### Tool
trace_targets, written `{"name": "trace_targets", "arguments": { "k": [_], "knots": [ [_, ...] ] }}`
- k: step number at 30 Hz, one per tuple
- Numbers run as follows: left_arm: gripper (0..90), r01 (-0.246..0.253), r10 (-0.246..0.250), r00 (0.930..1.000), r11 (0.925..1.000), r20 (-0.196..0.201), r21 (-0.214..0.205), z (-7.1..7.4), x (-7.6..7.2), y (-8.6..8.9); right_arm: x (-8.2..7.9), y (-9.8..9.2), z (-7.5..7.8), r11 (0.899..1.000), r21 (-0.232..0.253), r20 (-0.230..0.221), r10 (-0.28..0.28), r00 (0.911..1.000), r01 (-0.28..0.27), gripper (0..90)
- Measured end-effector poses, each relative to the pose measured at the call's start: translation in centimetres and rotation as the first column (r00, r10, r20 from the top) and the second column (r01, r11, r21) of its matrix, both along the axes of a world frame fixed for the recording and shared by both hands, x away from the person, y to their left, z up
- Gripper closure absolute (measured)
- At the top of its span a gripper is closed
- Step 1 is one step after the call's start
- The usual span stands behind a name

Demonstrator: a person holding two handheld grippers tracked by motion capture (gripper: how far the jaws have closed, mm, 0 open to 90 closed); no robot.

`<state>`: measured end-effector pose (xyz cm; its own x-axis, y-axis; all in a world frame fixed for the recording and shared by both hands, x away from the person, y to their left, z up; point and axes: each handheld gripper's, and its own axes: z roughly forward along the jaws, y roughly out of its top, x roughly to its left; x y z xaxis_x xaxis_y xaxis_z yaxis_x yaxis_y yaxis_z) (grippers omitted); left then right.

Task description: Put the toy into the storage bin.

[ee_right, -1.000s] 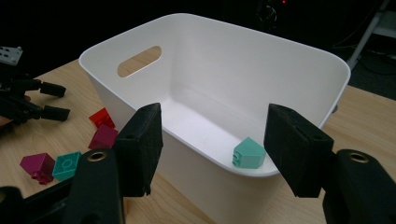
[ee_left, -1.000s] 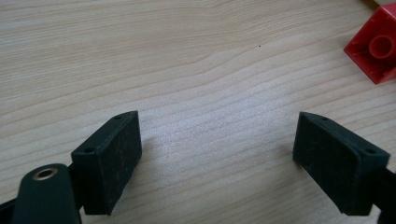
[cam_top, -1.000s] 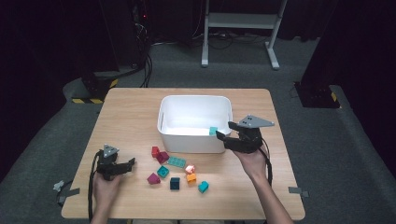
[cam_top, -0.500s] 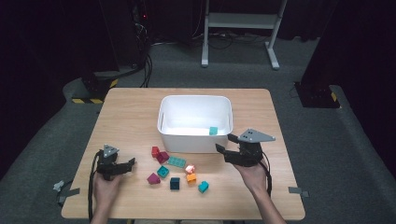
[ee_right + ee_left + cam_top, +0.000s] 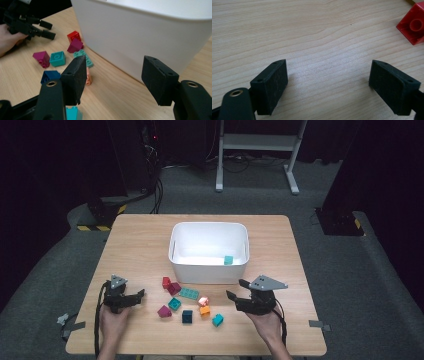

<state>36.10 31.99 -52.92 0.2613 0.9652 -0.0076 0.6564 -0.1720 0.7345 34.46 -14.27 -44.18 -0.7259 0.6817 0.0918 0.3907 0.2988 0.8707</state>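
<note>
A wooden table point(image 5: 300, 250) carries a white bin point(image 5: 209, 270) at its centre, with one teal brick point(image 5: 228, 260) already lying inside at the bin's 4 o'clock corner. Loose bricks are scattered on the table just at 6 o'clock of the bin: a red one point(image 5: 166, 282), two magenta, a green plate point(image 5: 189, 293), teal ones, a dark blue one point(image 5: 187, 316), an orange one point(image 5: 204, 310) and a pink one.

The right gripper point(image 5: 239, 290), a second ago up at the bin's right rim, has come down and back to the table at 5 o'clock of the bin; its jaws stand open and empty, facing the pile. That suggests a drop-off is done and the next pick is starting, likely the orange or teal brick point(image 5: 217, 320) nearest it.

The left gripper point(image 5: 138, 296) rests at 8 o'clock of the bin, jaws open, holding nothing, unmoved.
</note>
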Motion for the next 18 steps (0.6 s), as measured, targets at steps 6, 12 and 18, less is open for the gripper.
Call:
{"name": "trace_targets", "arguments": {
  "k": [6,12,18],
  "knots": [
    [15.7,0.0,0.0,1.0,1.0,0.0,0.0,0.0,0.0,0.0,-0.5,0.4,-1.3,1.0,0.006,-0.016,0.011,0.9998,-0.01,37.2],
    [15.8,0.0,0.0,1.0,1.0,0.0,0.0,0.0,0.0,0.0,-1.3,0.8,-2.4,1.0,0.004,-0.026,0.023,0.9994,-0.023,37.0],
    [15.8,-0.001,0.001,1.0,1.0,0.0,0.0,0.0,0.0,0.0,-2.2,1.1,-3.5,1.0,0.003,-0.033,0.025,0.9991,-0.025,36.7]
  ]
}}
